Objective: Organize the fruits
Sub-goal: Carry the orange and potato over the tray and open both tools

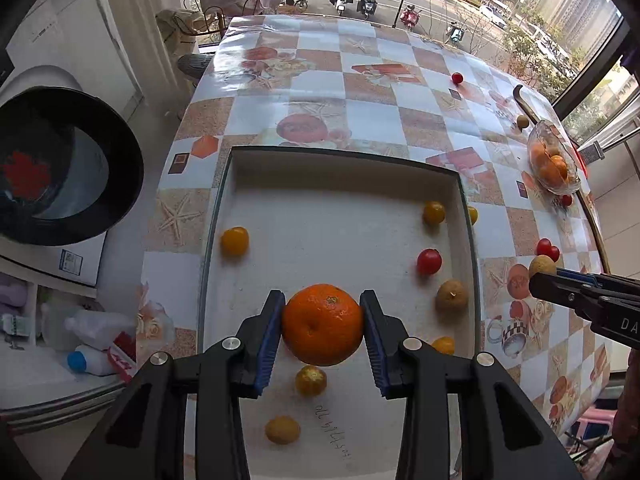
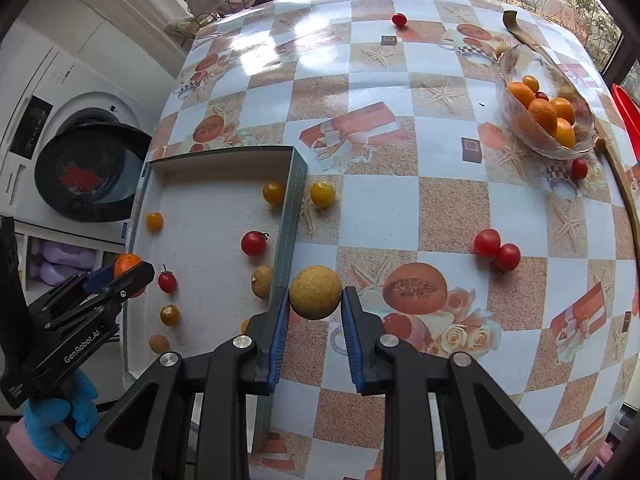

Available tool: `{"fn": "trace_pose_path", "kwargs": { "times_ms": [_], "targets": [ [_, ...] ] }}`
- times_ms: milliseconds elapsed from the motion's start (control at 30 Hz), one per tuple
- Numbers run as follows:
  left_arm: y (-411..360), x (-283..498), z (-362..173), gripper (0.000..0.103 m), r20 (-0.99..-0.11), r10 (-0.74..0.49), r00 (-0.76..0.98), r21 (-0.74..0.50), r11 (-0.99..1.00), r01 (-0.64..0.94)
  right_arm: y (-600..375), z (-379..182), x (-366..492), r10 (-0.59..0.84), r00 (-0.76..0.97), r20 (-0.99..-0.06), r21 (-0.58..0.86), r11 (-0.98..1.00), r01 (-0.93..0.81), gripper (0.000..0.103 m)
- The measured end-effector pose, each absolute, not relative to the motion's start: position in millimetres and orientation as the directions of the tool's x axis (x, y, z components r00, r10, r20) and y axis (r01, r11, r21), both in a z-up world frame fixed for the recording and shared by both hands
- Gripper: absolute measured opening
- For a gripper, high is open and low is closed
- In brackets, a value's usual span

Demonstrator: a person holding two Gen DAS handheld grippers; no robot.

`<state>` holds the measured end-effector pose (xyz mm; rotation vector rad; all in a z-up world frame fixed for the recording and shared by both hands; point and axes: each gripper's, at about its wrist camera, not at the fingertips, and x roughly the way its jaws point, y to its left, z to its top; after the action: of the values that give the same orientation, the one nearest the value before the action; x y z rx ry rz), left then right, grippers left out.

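My left gripper (image 1: 322, 322) is shut on an orange mandarin (image 1: 322, 324) and holds it above the white tray (image 1: 344, 156). It also shows in the right wrist view (image 2: 128, 270). My right gripper (image 2: 315, 300) is shut on a tan longan (image 2: 315, 292), held over the table beside the tray's right wall (image 2: 294, 208). Several small fruits lie in the tray: yellow tomatoes (image 1: 234, 241), a red tomato (image 1: 429, 261), a longan (image 1: 451, 296).
A glass bowl (image 2: 516, 128) with oranges stands at the far right. Two red tomatoes (image 2: 496, 249) and a yellow one (image 2: 322, 194) lie on the checked tablecloth. Another red tomato (image 2: 399, 19) lies far back. A washing machine (image 2: 92, 172) stands left of the table.
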<state>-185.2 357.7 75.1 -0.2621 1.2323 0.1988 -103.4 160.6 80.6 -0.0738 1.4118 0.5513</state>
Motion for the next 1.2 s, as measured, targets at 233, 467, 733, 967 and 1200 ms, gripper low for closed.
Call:
{"fn": "trace_pose_path", "kwargs": {
  "times_ms": [233,467,733,967,1200],
  "targets": [
    [373.2,-159.9,55.3,0.04,-0.952,0.026,0.305,-0.063,0.958,-0.28,198.4,73.4,-116.0,0.327,0.015,-0.945,0.282,0.838,-0.467,0.029],
    [373.6,-137.0,37.0,0.04,-0.956,0.031,0.29,-0.043,0.969,-0.243,215.2,47.9,-153.2,0.292,-0.061,-0.954,0.283,0.819,-0.5,0.029],
    [374.1,-134.1,20.7,0.04,-0.964,0.058,0.258,-0.003,0.973,-0.231,230.2,26.8,-177.1,0.26,-0.093,-0.961,0.271,0.819,-0.506,0.029],
    [371.4,-130.6,15.5,0.045,-0.968,0.061,0.242,0.008,0.977,-0.214,237.4,10.5,-189.7,0.214,-0.087,-0.973,0.227,0.818,-0.529,0.029],
    [366.0,-130.9,20.2,0.072,-0.965,0.082,0.251,0.035,0.982,-0.187,248.2,13.2,-202.0,0.199,-0.061,-0.978,0.199,0.802,-0.564,0.055]
  ]
}}
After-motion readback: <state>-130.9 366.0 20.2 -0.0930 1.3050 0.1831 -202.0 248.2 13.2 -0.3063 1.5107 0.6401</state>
